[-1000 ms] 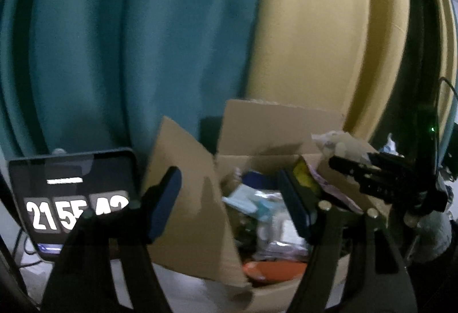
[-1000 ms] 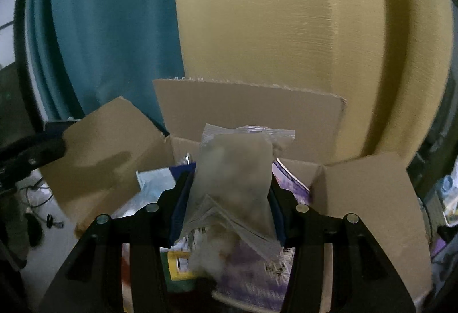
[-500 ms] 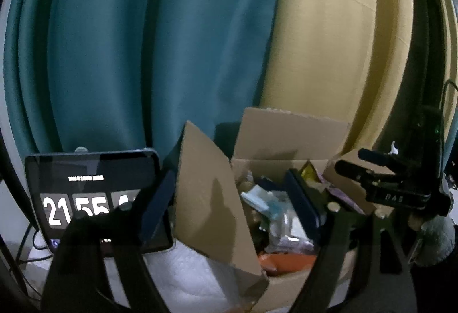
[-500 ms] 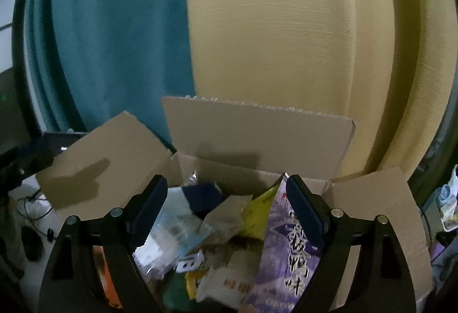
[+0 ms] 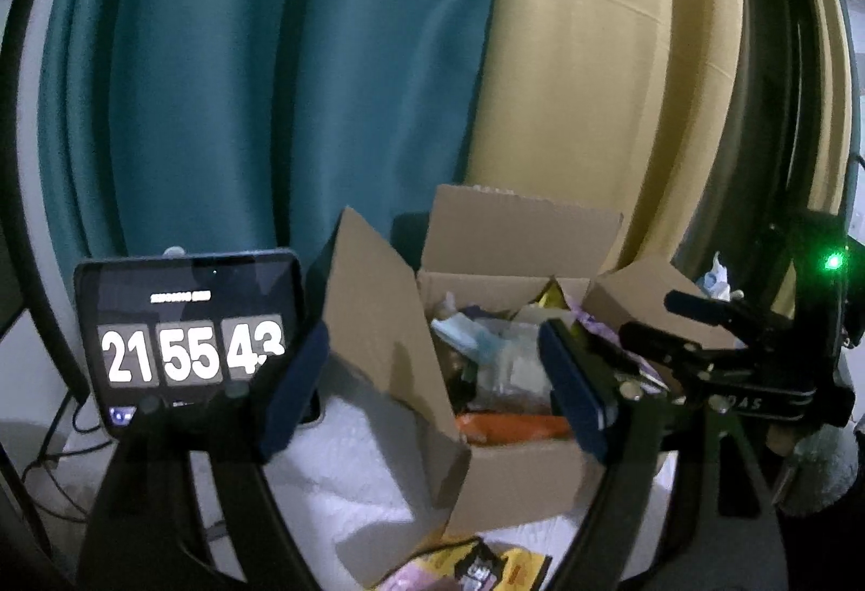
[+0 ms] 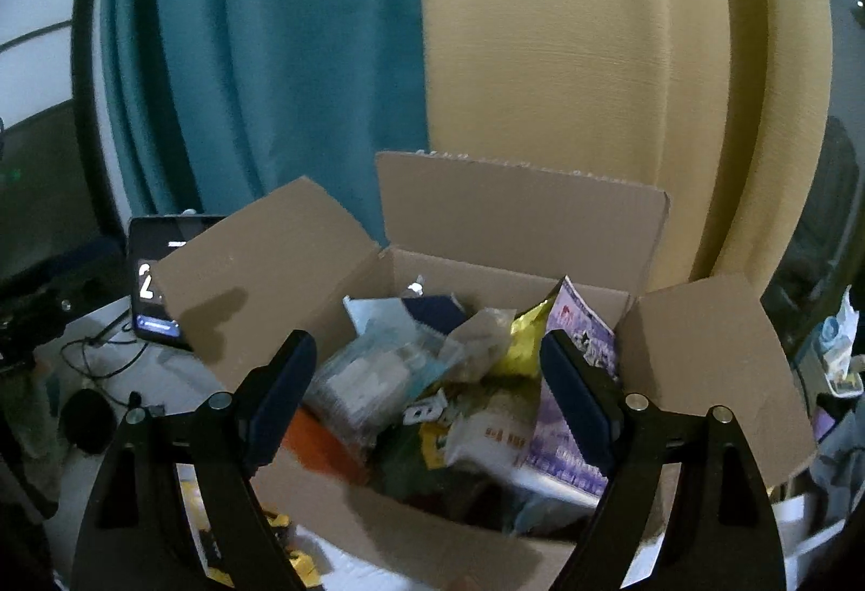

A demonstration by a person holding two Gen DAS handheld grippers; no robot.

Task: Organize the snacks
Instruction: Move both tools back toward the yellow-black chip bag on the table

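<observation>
Nearest the cameras, the left gripper (image 5: pixel 432 396) and the right gripper (image 6: pixel 427 391) both stood with jaws spread wide and nothing between them. Just beyond lay the cardboard box (image 6: pixel 519 218) with flaps up, holding the snacks (image 6: pixel 465 391), among them a purple packet (image 6: pixel 573 429) at its right side. Farther left stood a tablet clock (image 5: pixel 189 337), with teal curtain (image 5: pixel 270 66) and yellow curtain (image 6: pixel 621 66) behind.

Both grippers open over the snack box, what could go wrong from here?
1. The cardboard box is heaped; the purple snack bag leans at its right side and may slip out if bumped.
2. Yellow packets lie outside at the box's foot and could be missed.
3. The right gripper may snag the flaps.
</observation>
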